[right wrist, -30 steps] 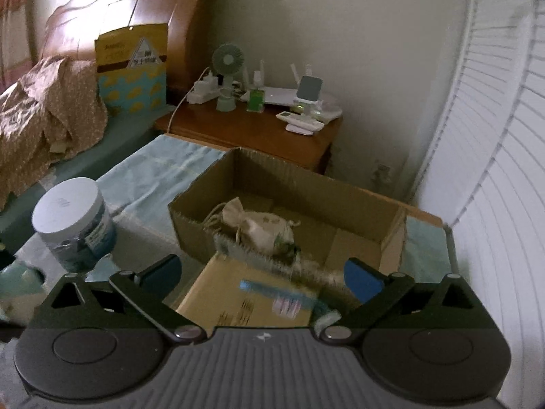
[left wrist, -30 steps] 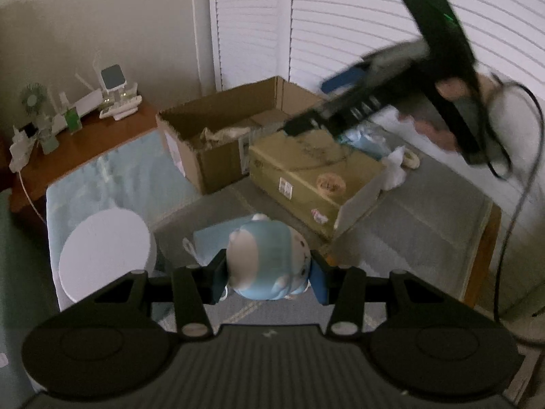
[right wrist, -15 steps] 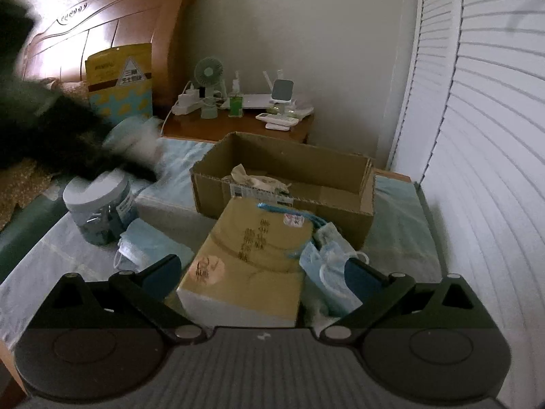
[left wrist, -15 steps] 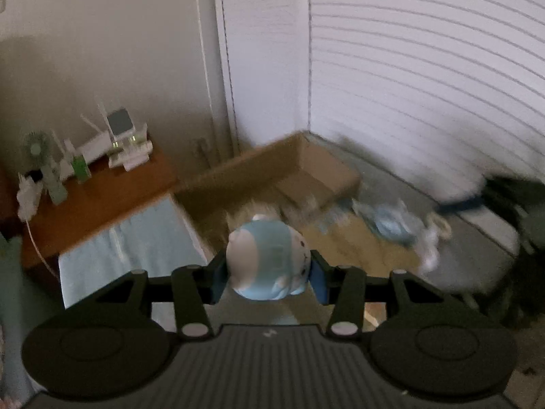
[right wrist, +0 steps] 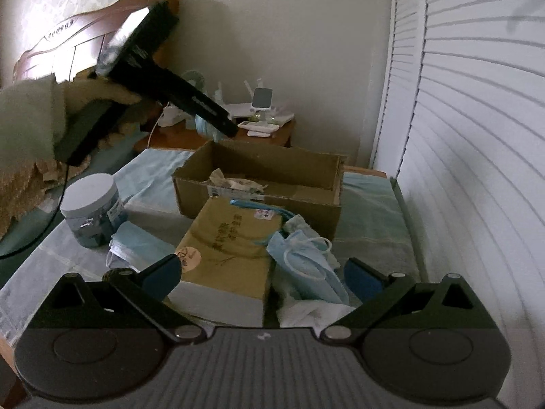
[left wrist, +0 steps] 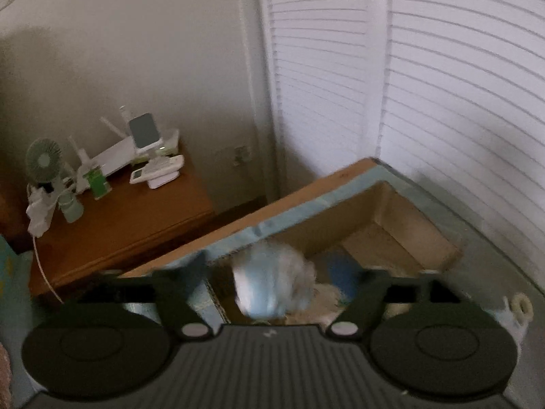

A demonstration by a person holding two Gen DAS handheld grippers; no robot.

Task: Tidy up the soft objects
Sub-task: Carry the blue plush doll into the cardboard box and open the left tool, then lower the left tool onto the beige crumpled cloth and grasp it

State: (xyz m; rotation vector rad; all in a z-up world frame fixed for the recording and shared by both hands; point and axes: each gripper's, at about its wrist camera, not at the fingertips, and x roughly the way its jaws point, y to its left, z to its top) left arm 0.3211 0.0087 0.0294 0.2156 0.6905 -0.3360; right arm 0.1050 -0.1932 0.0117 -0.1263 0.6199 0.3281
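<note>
left gripper: fingers spread, blurred plush toy loose between them over cardboard box. likely light, squashy; grip round its middle. right gripper: apart, empty.

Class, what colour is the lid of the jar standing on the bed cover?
White: the jar has a plain white lid over a dark bluish body. Clearest in the right wrist view.

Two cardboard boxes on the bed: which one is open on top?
The brown cardboard box nearer the nightstand, holding a cloth pouch; the yellow printed box before it is shut.
</note>
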